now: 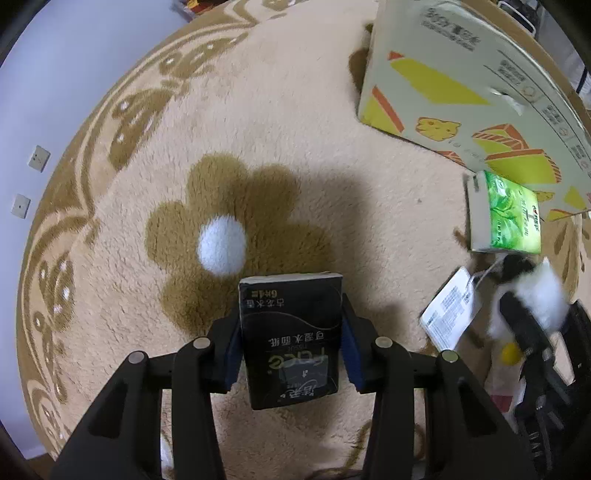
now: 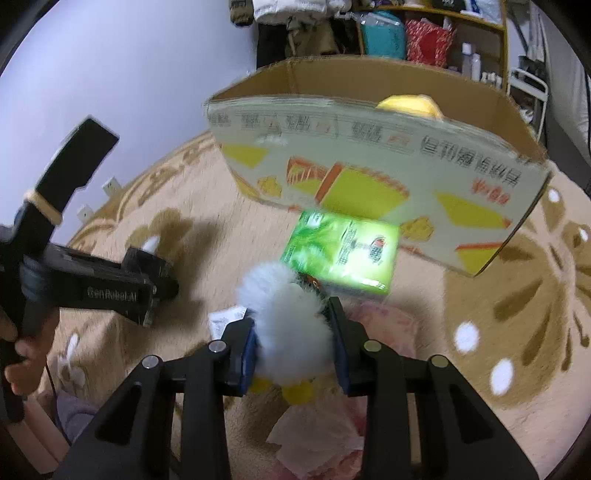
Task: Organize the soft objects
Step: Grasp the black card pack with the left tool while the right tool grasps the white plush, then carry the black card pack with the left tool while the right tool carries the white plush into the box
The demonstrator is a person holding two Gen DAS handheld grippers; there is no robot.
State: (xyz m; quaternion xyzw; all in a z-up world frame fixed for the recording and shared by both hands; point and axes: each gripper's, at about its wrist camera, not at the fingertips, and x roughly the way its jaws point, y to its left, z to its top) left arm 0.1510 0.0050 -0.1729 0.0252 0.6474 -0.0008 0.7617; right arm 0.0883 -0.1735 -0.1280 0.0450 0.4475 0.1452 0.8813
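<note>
My left gripper (image 1: pixel 290 334) is shut on a black tissue pack (image 1: pixel 291 332) and holds it above the beige flower rug (image 1: pixel 258 122). My right gripper (image 2: pixel 293 332) is shut on a white fluffy plush toy (image 2: pixel 291 321) with yellow feet; it also shows in the left wrist view (image 1: pixel 535 299) at the right, with a white hang tag (image 1: pixel 448 312). A green tissue pack (image 2: pixel 343 254) lies on the rug against the open cardboard box (image 2: pixel 369 162). A yellow soft object (image 2: pixel 410 104) sits inside the box.
The box stands at the far right of the rug (image 1: pixel 461 81). The left gripper body (image 2: pixel 92 284) is at the left in the right wrist view. Pink cloth or paper (image 2: pixel 314 439) lies below the right gripper. Shelves (image 2: pixel 424 33) stand behind the box.
</note>
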